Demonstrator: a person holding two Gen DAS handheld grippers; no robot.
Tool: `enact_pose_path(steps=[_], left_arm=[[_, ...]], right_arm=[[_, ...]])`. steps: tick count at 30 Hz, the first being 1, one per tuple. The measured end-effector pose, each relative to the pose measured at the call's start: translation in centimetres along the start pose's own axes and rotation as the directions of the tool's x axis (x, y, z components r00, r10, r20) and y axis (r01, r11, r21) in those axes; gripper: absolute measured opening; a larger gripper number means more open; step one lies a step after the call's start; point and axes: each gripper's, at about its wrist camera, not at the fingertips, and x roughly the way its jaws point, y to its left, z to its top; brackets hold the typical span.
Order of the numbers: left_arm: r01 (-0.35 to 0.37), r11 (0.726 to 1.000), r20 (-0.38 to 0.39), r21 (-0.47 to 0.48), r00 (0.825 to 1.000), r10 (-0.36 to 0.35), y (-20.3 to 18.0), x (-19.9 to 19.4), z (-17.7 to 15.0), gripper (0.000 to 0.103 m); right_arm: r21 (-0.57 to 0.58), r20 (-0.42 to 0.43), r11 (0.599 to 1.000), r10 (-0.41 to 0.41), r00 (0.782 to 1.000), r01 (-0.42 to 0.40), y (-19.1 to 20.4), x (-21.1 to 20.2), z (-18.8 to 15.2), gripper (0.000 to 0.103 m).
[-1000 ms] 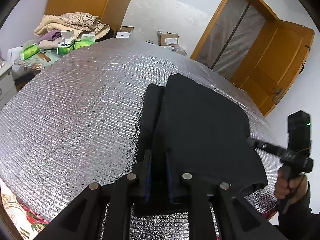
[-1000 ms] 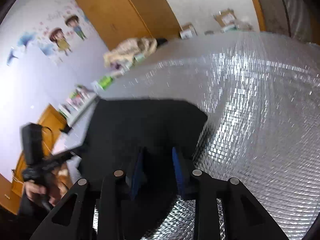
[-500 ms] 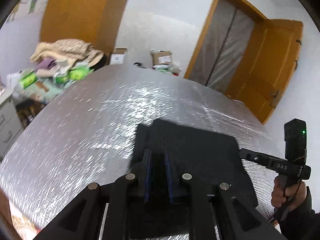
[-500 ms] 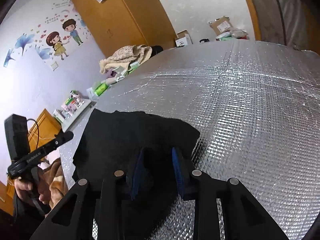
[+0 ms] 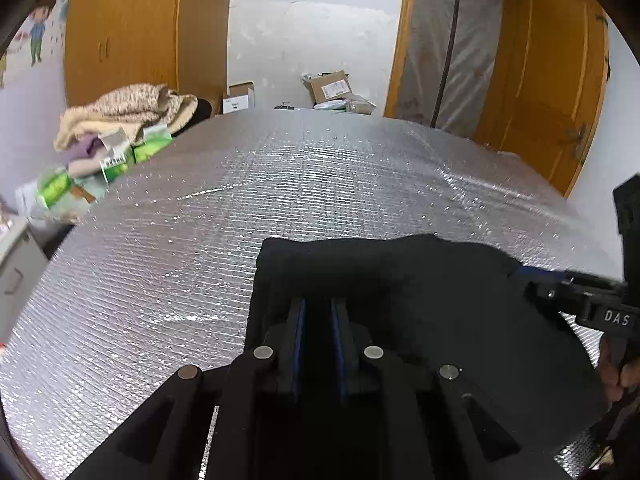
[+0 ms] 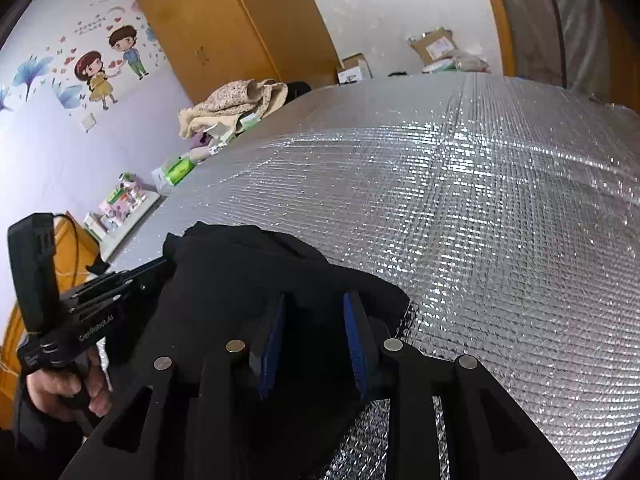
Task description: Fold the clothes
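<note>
Covering nearly everything in view, the silver quilted mat (image 5: 280, 184) carries a black garment (image 5: 420, 288) bunched at its near edge. On that garment's left side the left gripper (image 5: 318, 312) has its fingers nearly closed on a fold of cloth; on its right side the right gripper (image 6: 314, 320) has its fingers wider apart, cloth between them.

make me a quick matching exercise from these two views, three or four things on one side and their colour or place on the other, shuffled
Things:
1. garment
2. table cover
3. wardrobe
4. cardboard box

Descriptions:
a. orange-brown wood, against the wall
b. black, bunched at the near edge
c. on the floor beyond the far edge
d. shiny silver, quilted

Pairs: 1-b, 2-d, 3-a, 4-c
</note>
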Motion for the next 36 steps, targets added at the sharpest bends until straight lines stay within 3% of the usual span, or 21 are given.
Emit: enact_pose_path(steps=[23,36], left_arm=[[-0.01,1.0,0.025,0.004,1.0,0.01,-0.4,-0.1,-0.3,0.014],[0.026,0.999,0.032,-0.029,0.999,-0.025,0.4,-0.2,-0.2,0.014]], right_arm=[[-0.035,0.018,0.999,-0.038,0.999,0.039,0.7,0.2,-0.6,0.031],[-0.042,0.02,0.998,-0.047,0.999,0.048,0.8,0.3,-0.6,0.032]])
